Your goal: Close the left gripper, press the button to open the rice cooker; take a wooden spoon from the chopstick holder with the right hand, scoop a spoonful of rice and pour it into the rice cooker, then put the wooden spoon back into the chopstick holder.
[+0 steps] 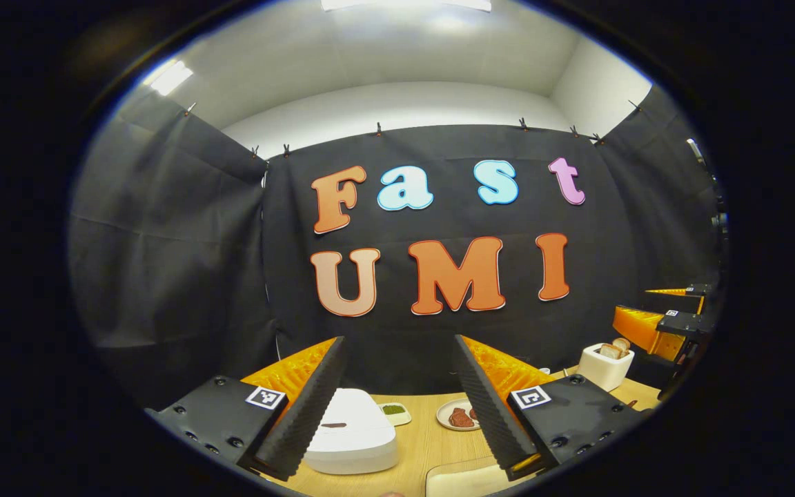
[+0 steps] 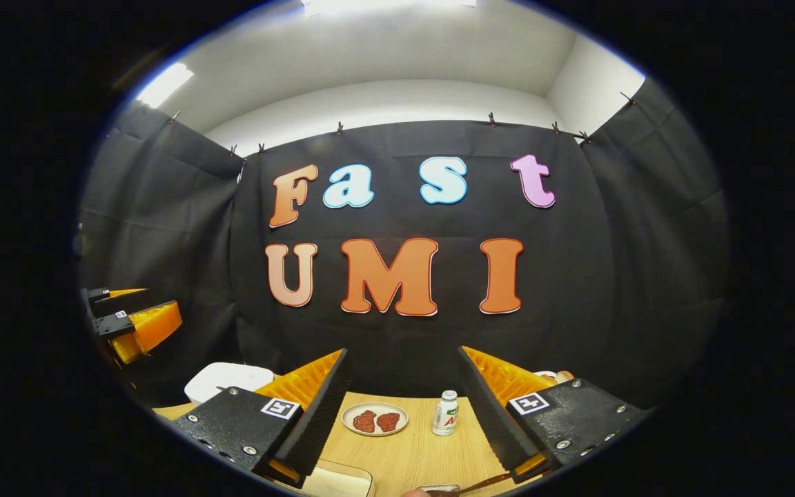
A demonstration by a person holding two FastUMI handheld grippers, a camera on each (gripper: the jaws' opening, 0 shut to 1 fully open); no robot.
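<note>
The white rice cooker (image 1: 352, 431) sits on the wooden table with its lid down, just beyond my left gripper (image 1: 399, 339), which is open with nothing between its fingers. In the right gripper view the cooker (image 2: 228, 379) lies at the left, behind that gripper's finger. A white chopstick holder (image 1: 606, 367) with tan wooden ends sticking out stands at the right. My right gripper (image 2: 403, 351) is open and holds nothing. Each gripper also shows at the side of the other's view: the right gripper (image 1: 666, 310) and the left gripper (image 2: 128, 312), both raised above the table.
A plate with two pieces of meat (image 1: 458, 415) (image 2: 375, 419) lies mid-table. A small dish of something green (image 1: 395, 411) is behind the cooker. A small white bottle (image 2: 446, 413) stands right of the plate. A cream tray (image 1: 459, 480) lies at the near edge.
</note>
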